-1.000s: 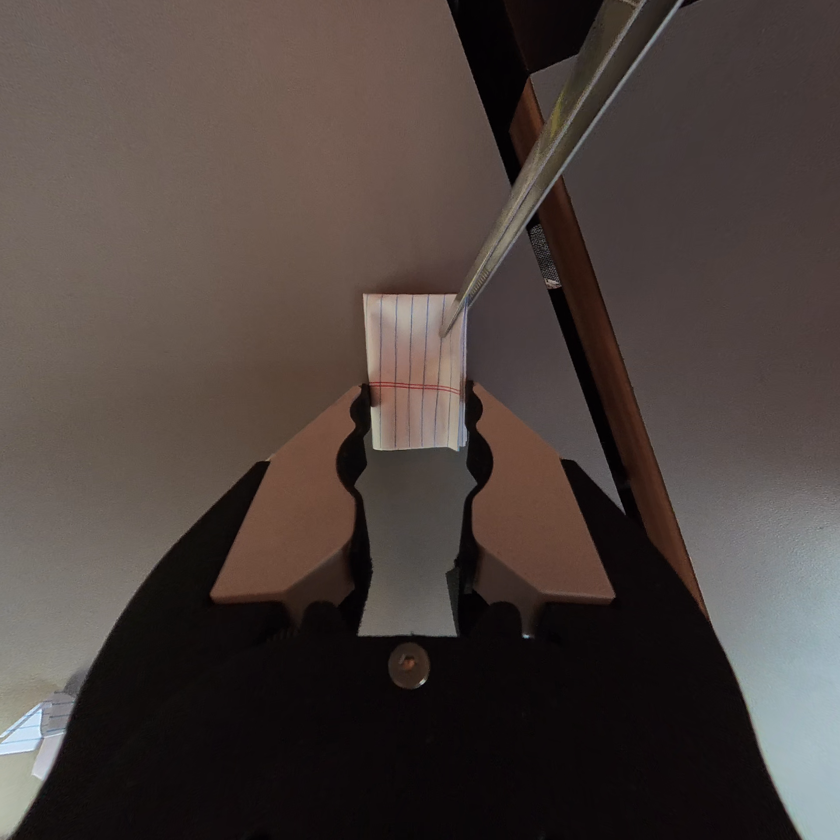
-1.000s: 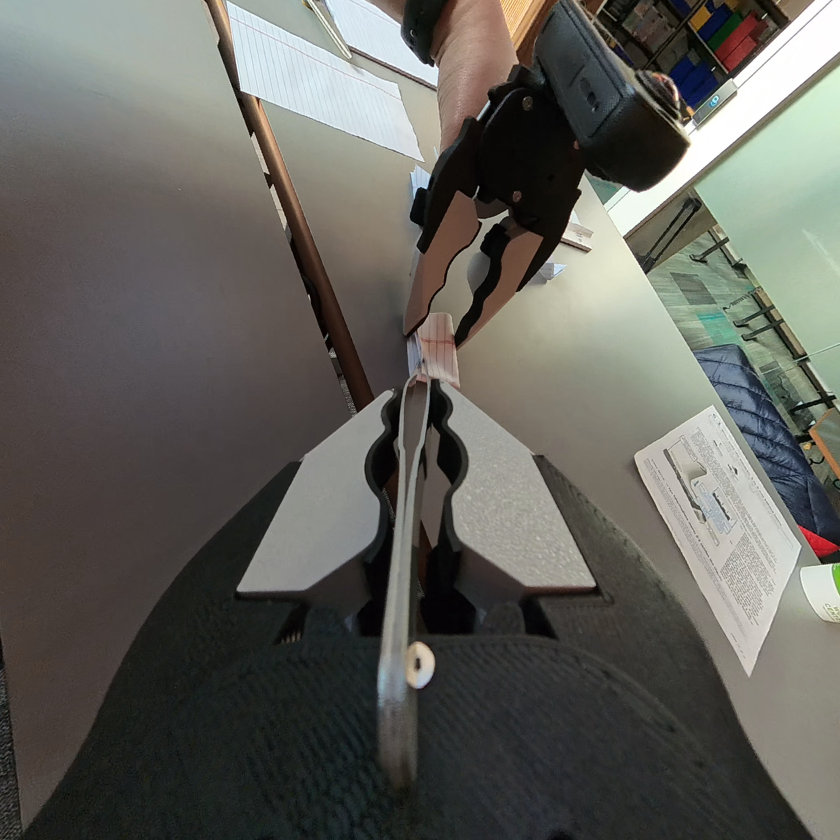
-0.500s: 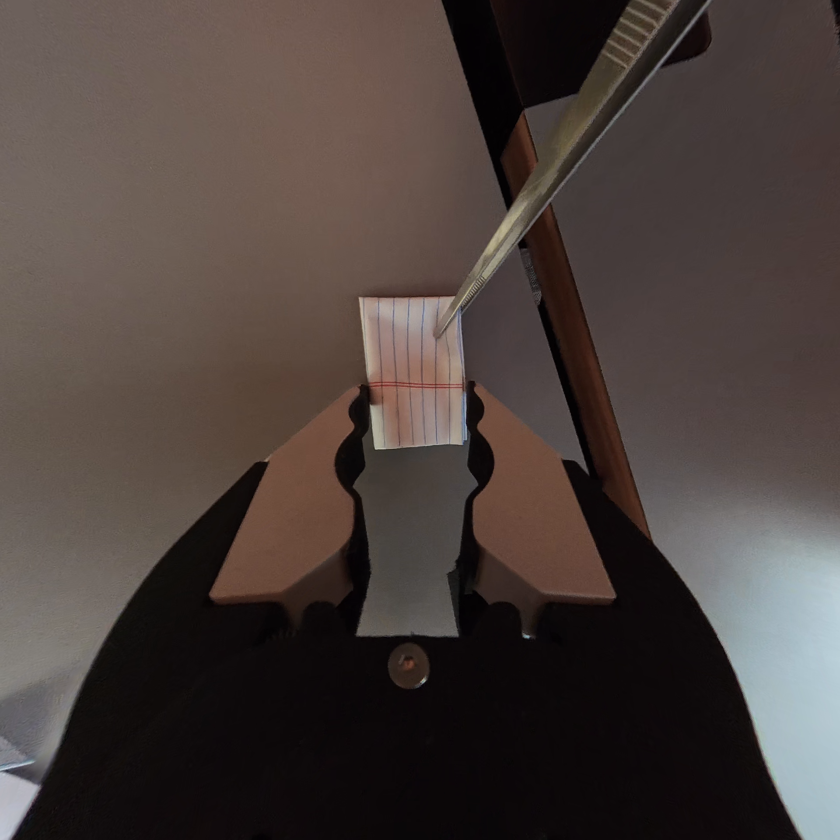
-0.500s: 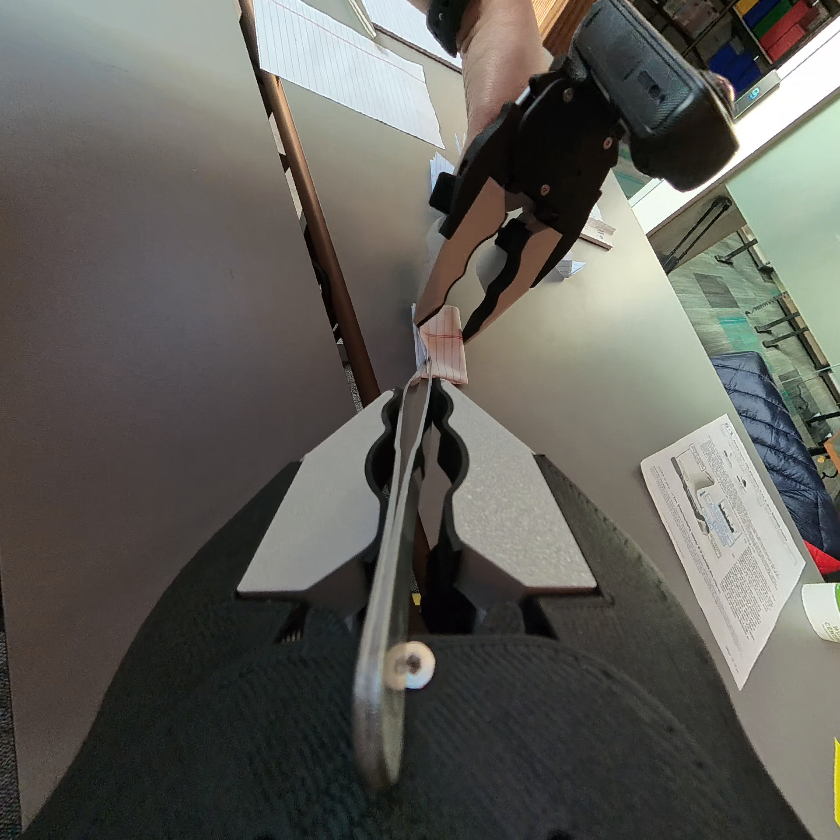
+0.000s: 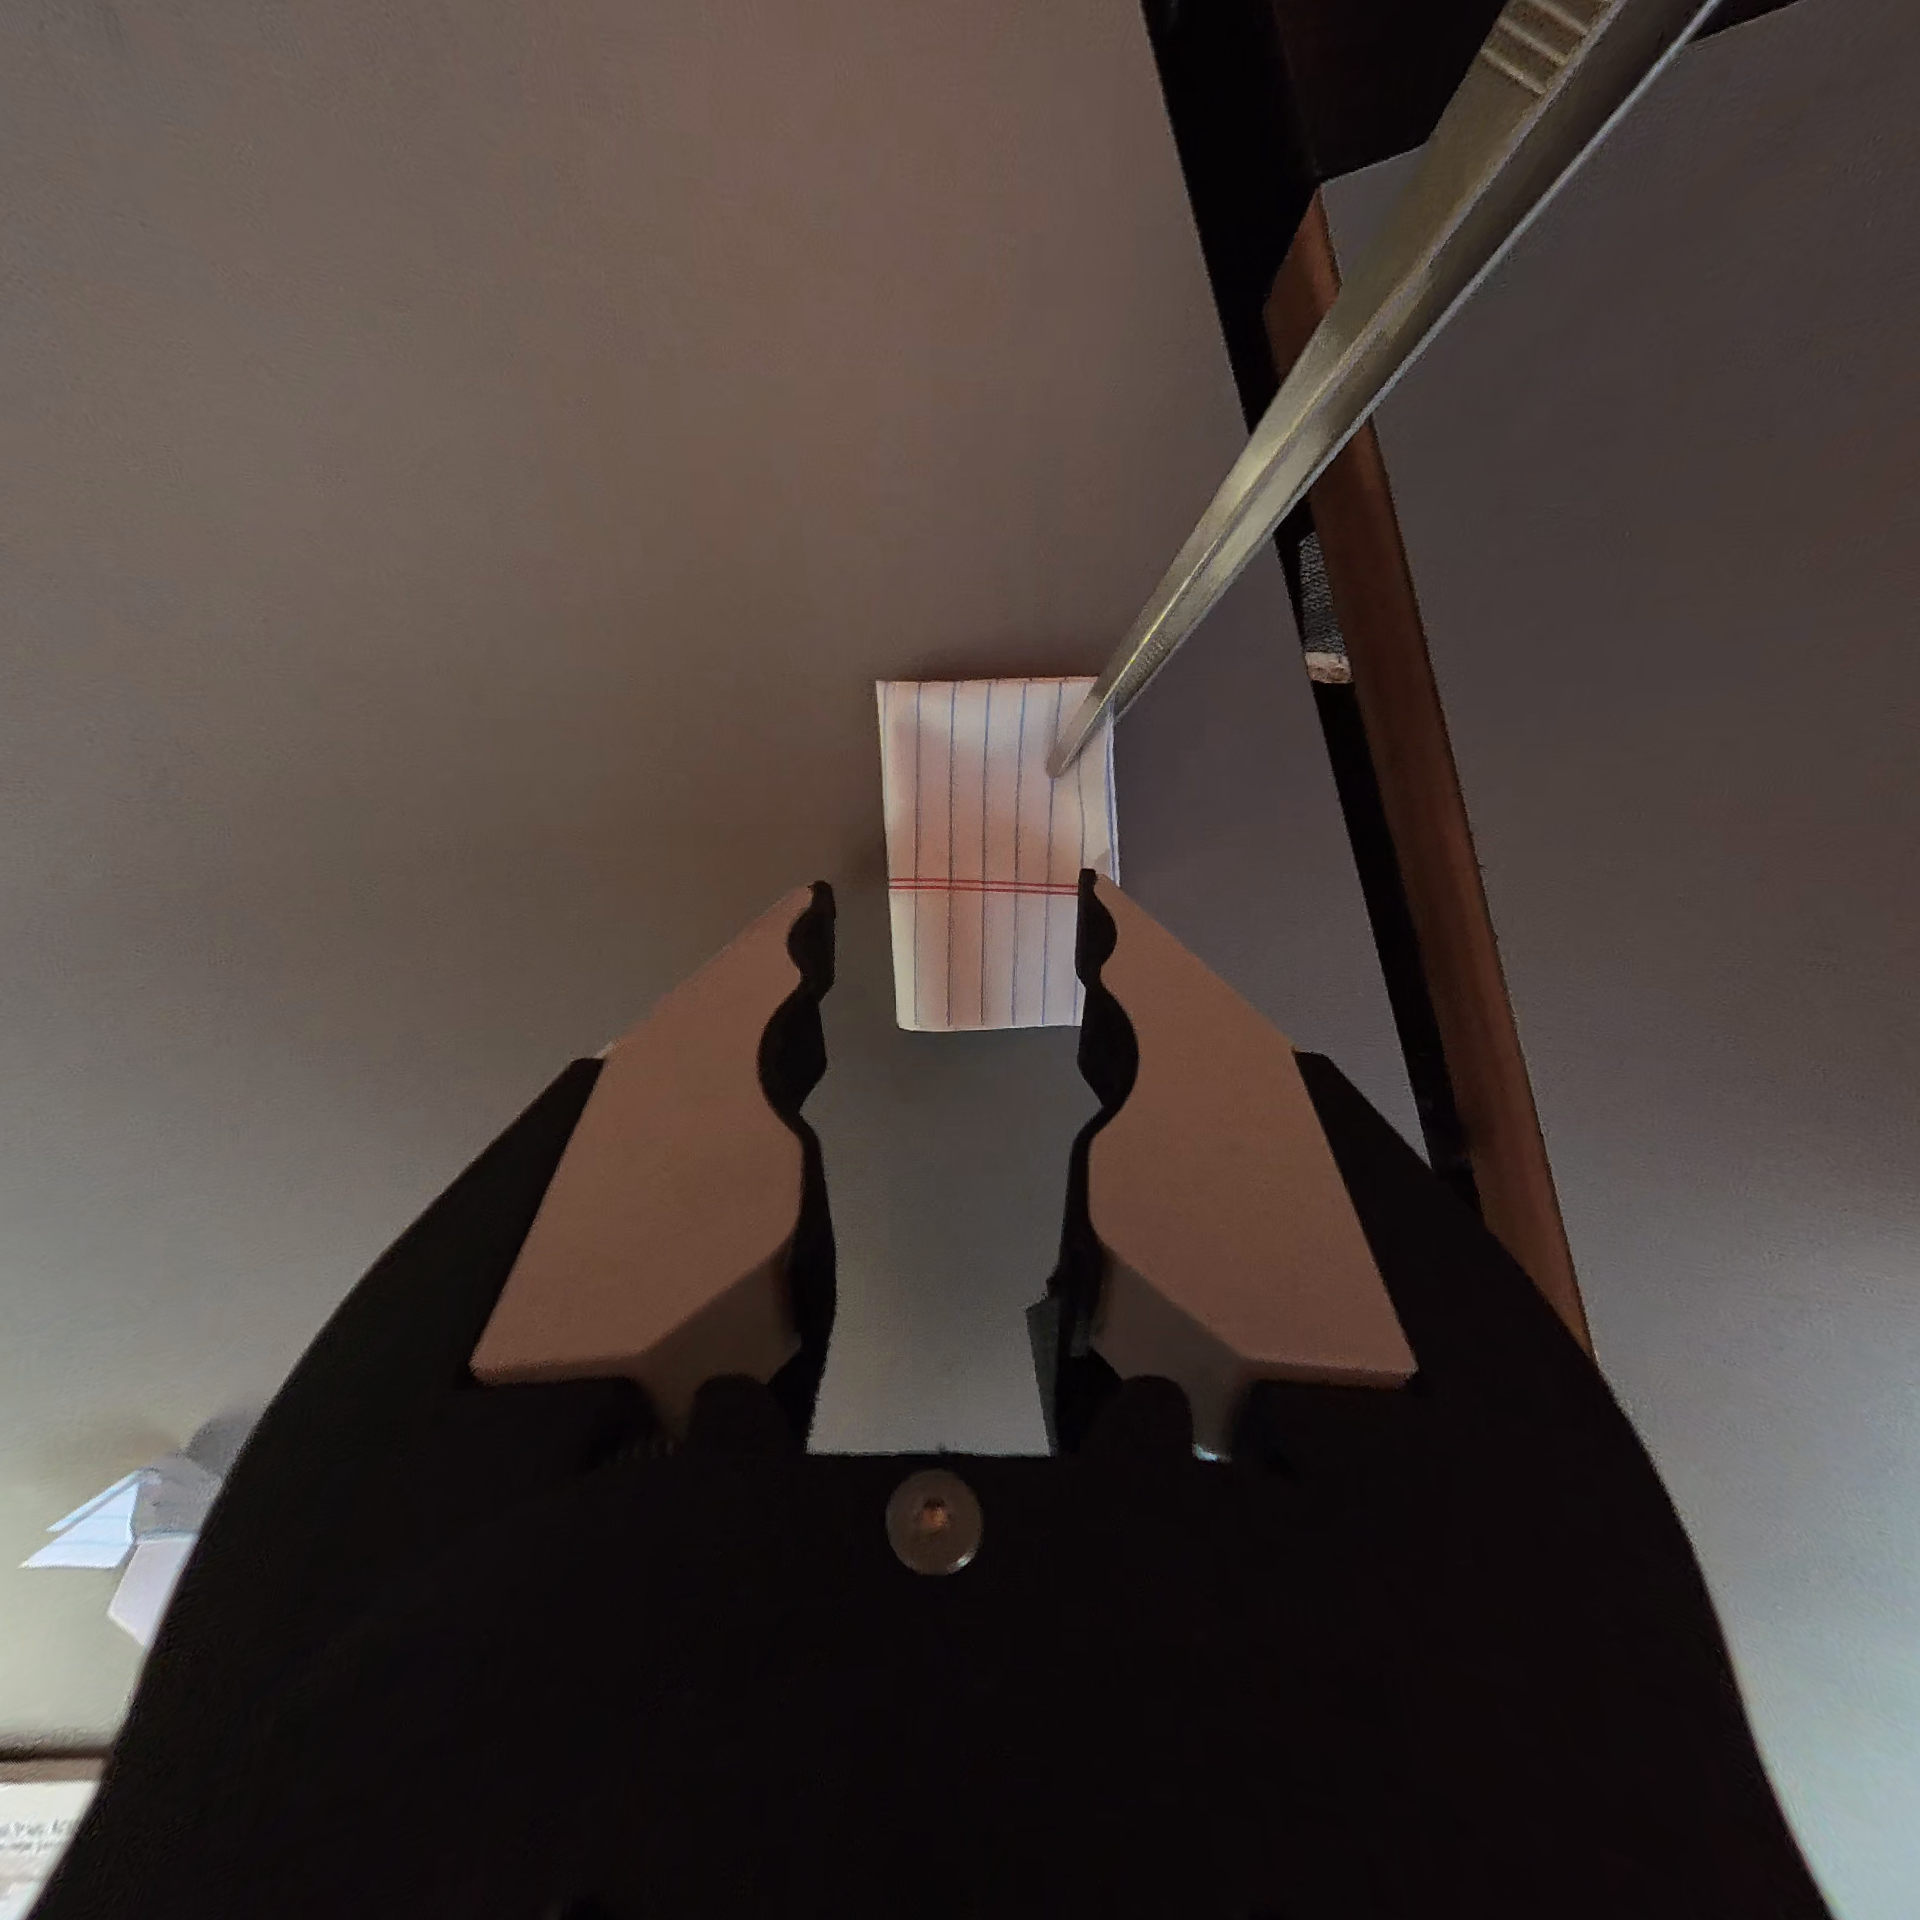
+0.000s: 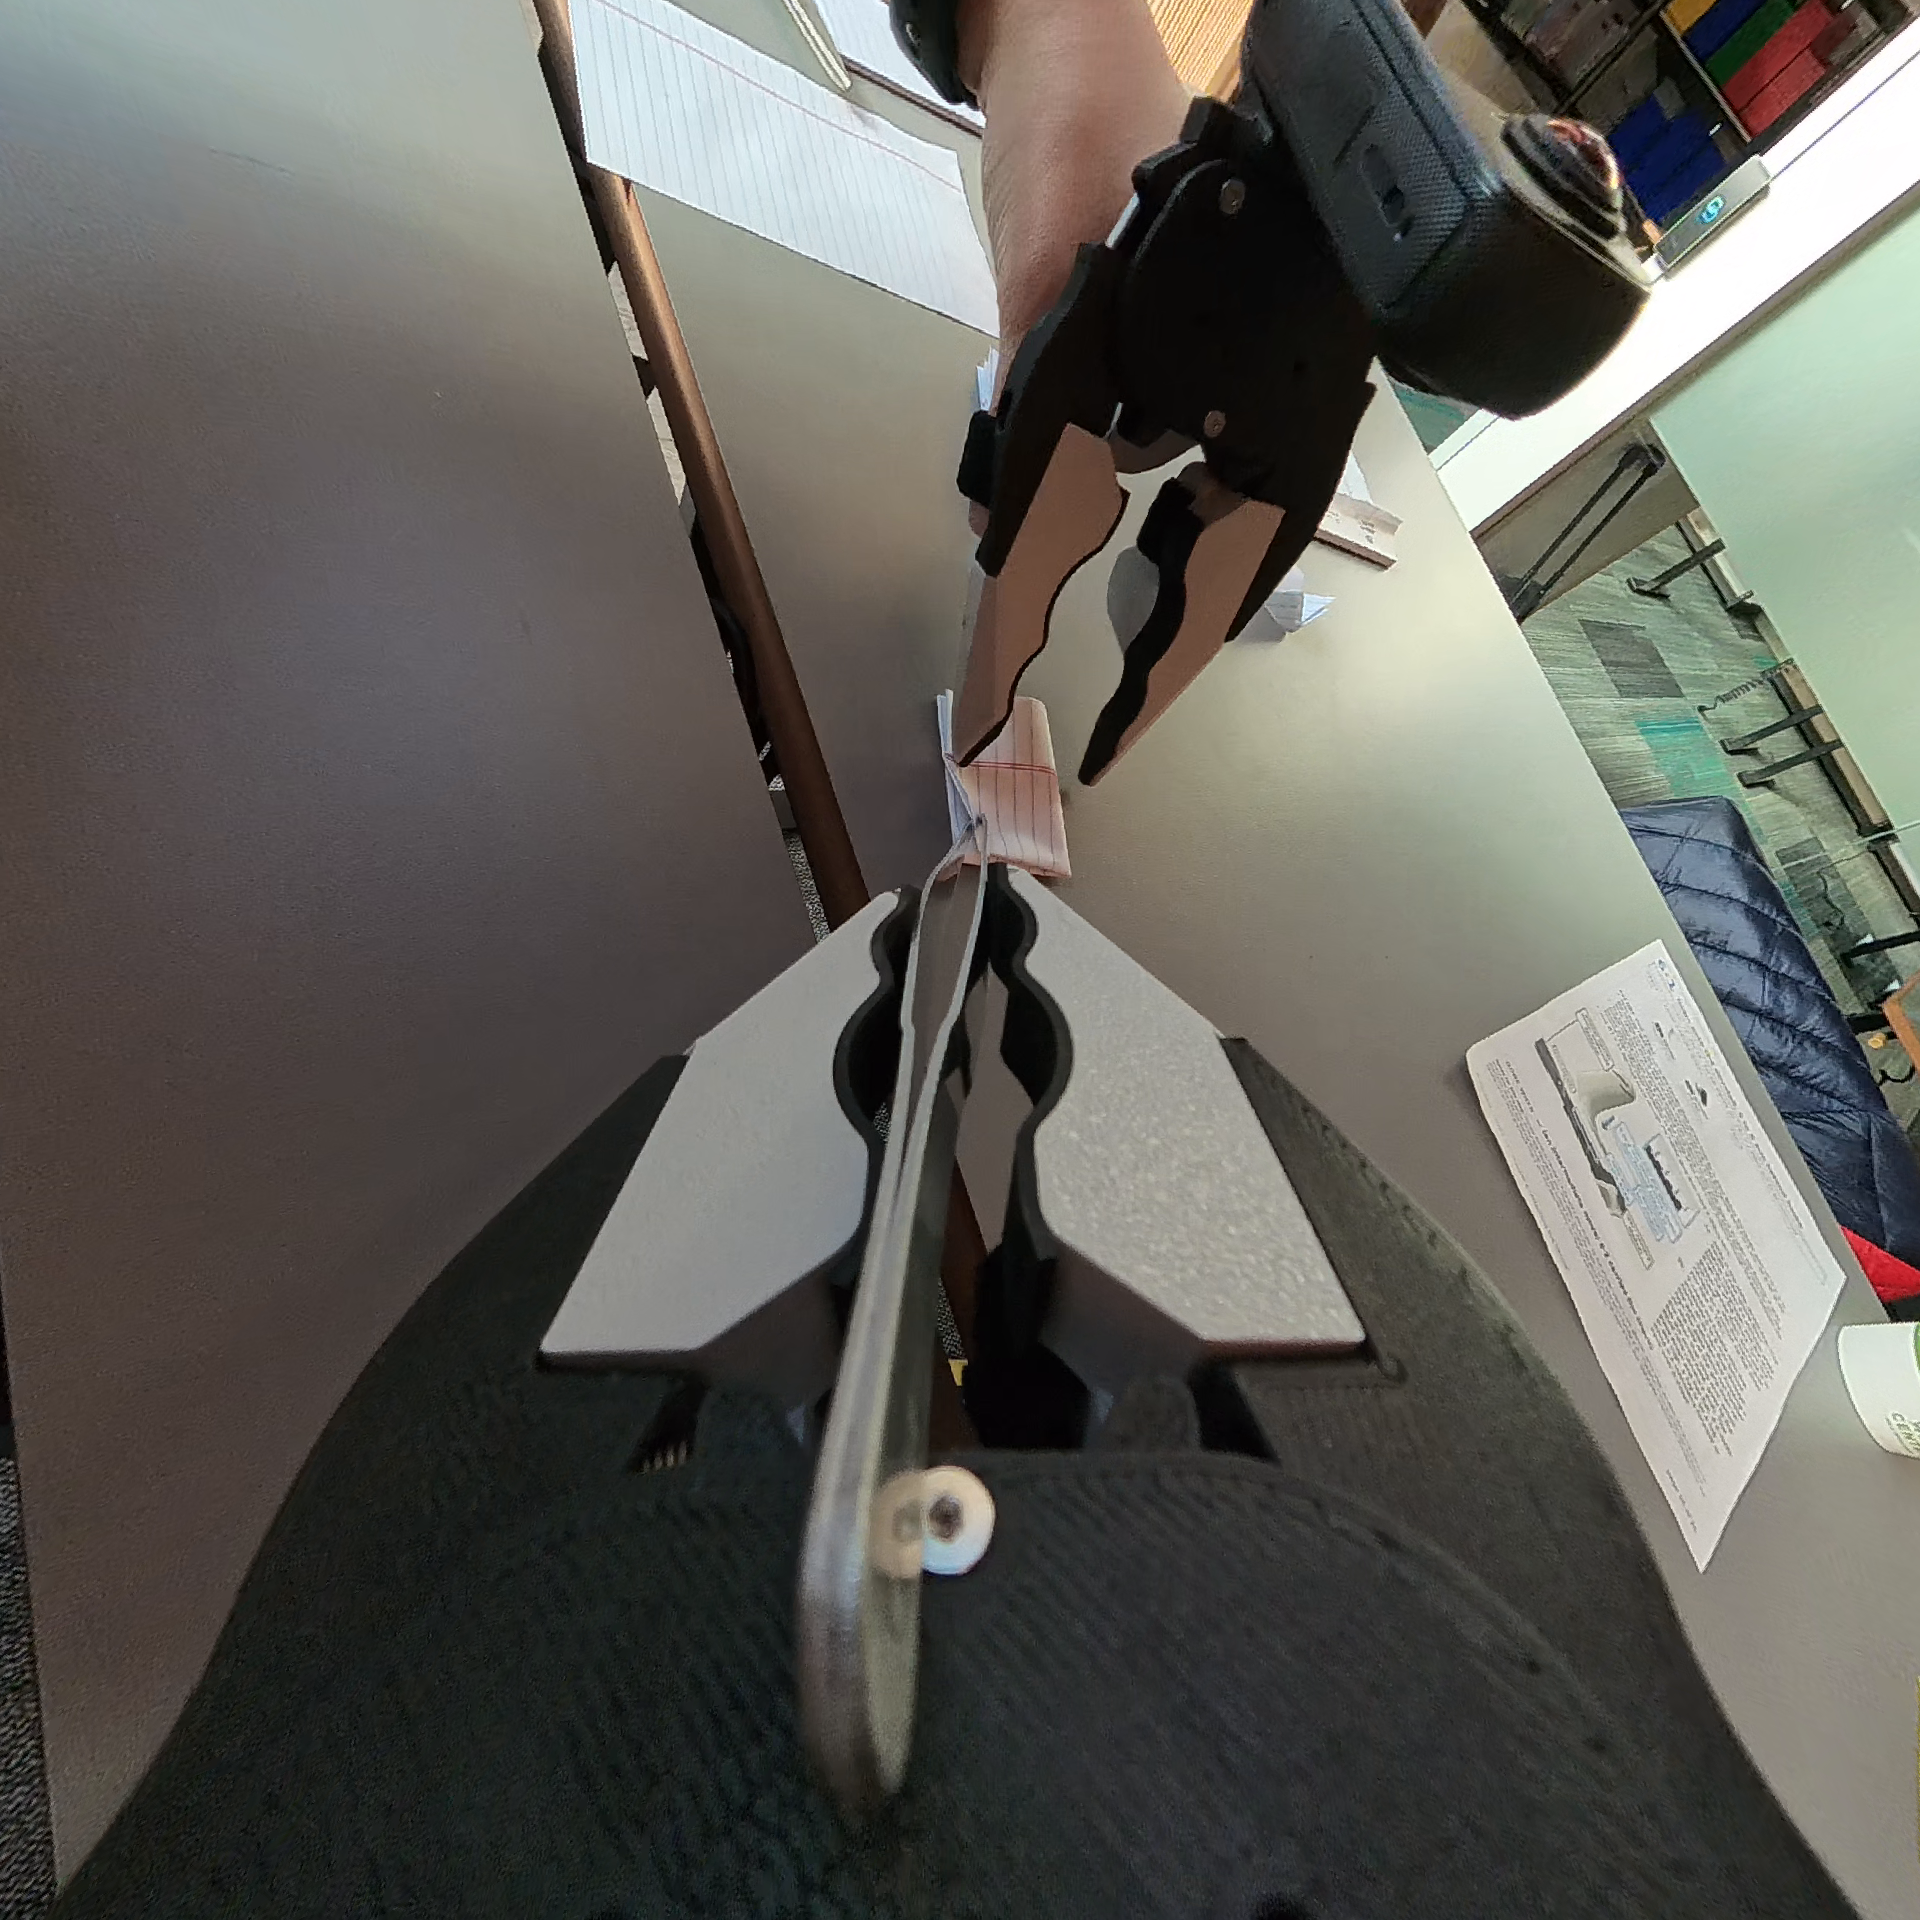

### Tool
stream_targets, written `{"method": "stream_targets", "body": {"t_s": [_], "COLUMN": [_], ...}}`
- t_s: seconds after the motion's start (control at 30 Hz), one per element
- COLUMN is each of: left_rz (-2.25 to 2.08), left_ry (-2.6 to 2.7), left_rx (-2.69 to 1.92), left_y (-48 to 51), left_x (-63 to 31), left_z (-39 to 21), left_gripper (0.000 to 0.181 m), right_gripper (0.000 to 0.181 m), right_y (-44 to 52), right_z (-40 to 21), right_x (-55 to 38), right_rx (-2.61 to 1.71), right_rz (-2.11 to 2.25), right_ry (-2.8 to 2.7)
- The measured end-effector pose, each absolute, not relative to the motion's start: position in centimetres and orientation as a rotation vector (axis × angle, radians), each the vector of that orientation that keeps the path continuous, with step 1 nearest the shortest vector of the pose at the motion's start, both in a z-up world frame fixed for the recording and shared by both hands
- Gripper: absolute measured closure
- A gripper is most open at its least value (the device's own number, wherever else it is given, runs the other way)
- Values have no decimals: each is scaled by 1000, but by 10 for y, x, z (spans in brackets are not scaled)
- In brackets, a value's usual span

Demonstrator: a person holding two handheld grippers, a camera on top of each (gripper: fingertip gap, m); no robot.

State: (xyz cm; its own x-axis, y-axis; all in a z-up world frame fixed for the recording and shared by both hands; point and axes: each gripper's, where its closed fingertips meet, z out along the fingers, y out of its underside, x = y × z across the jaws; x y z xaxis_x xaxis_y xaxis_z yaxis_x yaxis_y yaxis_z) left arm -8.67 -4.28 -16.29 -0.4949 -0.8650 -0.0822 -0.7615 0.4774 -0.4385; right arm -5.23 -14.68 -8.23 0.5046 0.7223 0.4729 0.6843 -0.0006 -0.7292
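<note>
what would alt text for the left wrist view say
An open gripper hangs over a small folded piece of lined paper on a grey table, its right finger at the paper's edge. The tip of metal tweezers, coming from the upper right, rests on the paper's far right corner.

The left wrist view is looking steeply down, close over the paper (image 5: 995,852). The right wrist view is facing along the desk (image 6: 1299,904) from lower, opposite. Both are sharing the paper and tweezers (image 5: 1299,436).
</note>
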Motion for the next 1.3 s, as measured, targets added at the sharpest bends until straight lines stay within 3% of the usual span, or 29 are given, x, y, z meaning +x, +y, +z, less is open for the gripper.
{"method": "stream_targets", "body": {"t_s": [0.57,0.77,1.0,1.3], "left_rz": [-519,-513,-501,-474], "left_ry": [2355,2356,2354,2354], "left_rx": [-1438,-1430,-1415,-1368], "left_y": [-47,-48,-48,-48], "left_x": [-91,-91,-91,-91], "left_z": [-163,-163,-163,-162], "left_gripper": [148,148,148,149], "right_gripper": [165,168,169,169], "right_y": [-159,-144,-101,-66], "right_z": [-65,-54,-99,-115], "right_x": [-40,-11,16,27], "right_rx": [-1724,-1825,-2027,-2262], "right_rz": [110,666,1131,1479], "right_ry": [-1012,-398,126,136]}}
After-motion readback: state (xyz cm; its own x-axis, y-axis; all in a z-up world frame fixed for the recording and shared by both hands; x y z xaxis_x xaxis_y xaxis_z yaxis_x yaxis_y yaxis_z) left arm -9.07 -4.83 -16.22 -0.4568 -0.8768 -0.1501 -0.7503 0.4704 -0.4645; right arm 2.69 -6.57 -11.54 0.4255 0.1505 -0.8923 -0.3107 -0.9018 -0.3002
